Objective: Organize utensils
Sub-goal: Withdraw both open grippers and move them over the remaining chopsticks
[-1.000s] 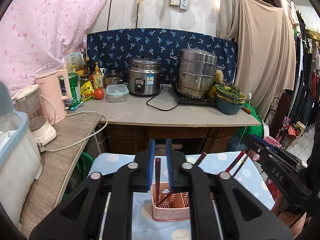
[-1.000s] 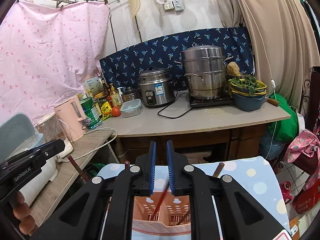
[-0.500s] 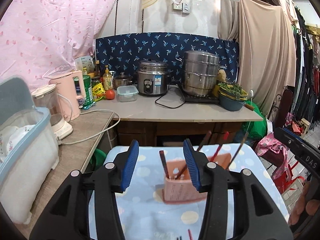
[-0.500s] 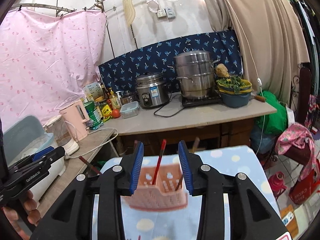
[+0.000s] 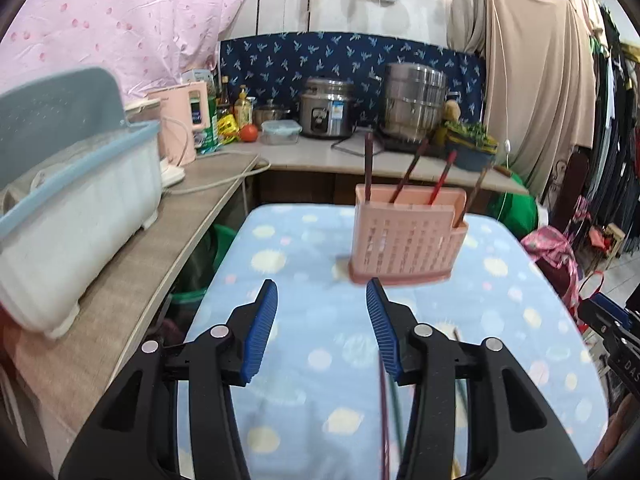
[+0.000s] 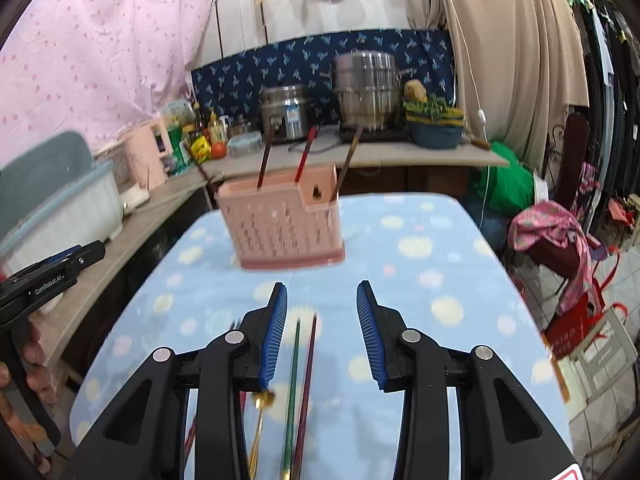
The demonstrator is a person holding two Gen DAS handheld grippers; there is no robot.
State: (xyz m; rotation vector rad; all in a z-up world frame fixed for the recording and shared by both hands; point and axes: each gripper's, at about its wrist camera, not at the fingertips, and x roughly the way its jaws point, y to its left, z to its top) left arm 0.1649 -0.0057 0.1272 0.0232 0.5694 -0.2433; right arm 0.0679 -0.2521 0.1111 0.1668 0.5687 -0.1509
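Observation:
A pink slotted utensil holder point(image 5: 408, 236) stands on the blue dotted tablecloth point(image 5: 304, 312), with several dark red chopsticks point(image 5: 368, 168) upright in it. It also shows in the right wrist view point(image 6: 280, 224). My left gripper point(image 5: 322, 320) is open and empty, short of the holder. My right gripper point(image 6: 322, 324) is open and empty above loose utensils on the cloth: a green chopstick point(image 6: 294, 380), a dark red chopstick point(image 6: 308, 380) and a gold-handled utensil point(image 6: 258, 420) partly under the left finger.
A white and blue dish box point(image 5: 76, 208) sits on the wooden counter point(image 5: 132, 280) at left. A pink kettle point(image 5: 180, 120), rice cooker point(image 5: 324, 112) and steel pot point(image 5: 412, 100) stand on the back counter. Clothes and a pink bundle point(image 6: 552, 232) are at right.
Both grippers have let go of chopsticks now standing in the holder, opened wide and pulled back and down toward the near cloth. The holder now stands farther ahead.

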